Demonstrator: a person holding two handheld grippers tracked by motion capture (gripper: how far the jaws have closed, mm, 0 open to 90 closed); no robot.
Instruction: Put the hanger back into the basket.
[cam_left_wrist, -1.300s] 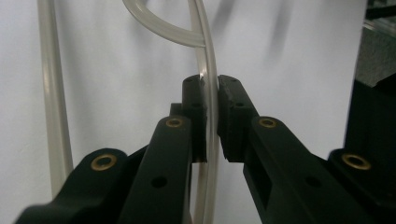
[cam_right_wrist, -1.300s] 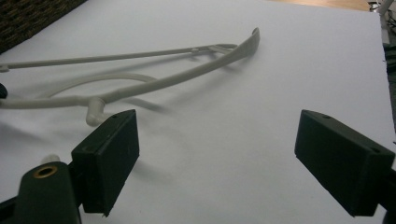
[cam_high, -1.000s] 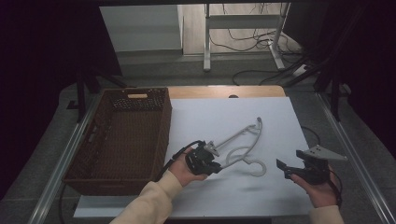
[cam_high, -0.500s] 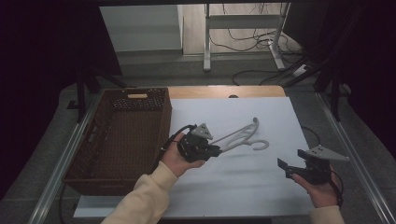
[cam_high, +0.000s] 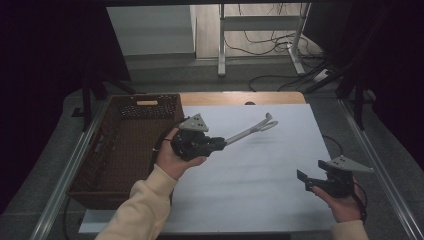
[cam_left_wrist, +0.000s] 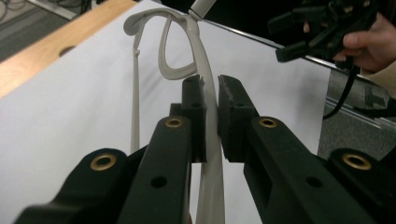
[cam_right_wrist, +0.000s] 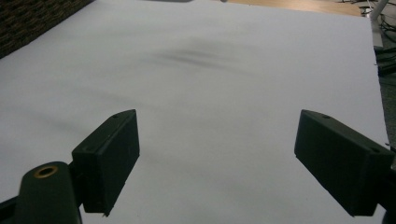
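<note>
Since a second earlier the left gripper (cam_high: 216, 144) had lifted the white hanger (cam_high: 249, 130), clamped on its arm, off the white sheet (cam_high: 260, 185) and swung toward the wicker basket (cam_high: 125, 145) at nine o'clock (likely its destination), while the right gripper (cam_high: 307, 181) waited wide open, empty, at four o'clock.

One white hanger (cam_high: 250, 131). One wicker basket (cam_high: 127, 145). Two grippers: left (cam_high: 216, 145), right (cam_high: 302, 181). One white sheet (cam_high: 260, 190) on table.
</note>
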